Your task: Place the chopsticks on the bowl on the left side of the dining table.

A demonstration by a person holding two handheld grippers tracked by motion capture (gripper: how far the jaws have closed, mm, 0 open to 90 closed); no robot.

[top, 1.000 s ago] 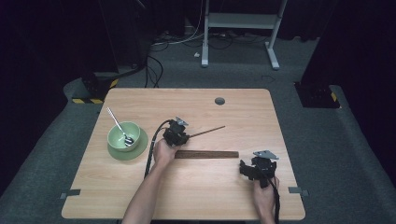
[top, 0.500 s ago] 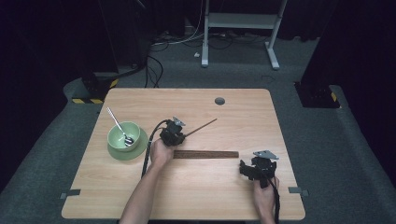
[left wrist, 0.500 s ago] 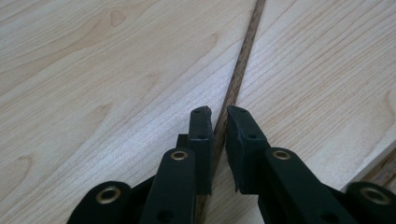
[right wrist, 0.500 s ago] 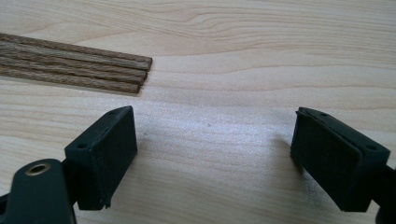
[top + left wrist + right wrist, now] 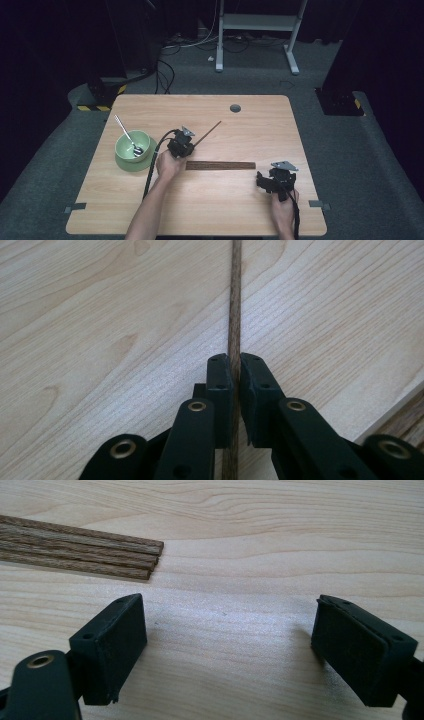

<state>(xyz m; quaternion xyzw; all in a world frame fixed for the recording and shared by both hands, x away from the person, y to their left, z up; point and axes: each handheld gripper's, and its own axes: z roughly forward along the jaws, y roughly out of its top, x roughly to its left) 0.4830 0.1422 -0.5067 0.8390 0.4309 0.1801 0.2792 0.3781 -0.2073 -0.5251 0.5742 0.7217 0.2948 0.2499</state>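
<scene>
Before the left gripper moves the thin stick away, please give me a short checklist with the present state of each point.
1. Left gripper shut on the thin stick: ok; its jaws have just been closing.
2. Stick centred between the pads: ok.
3. Right gripper open and apart from the bundle of sticks: ok.
4. Path to the green bowl free of things: ok.
5. Spoon resting inside the bowl: ok.
6. Stick's far end lifted off the table: cannot tell.
</scene>
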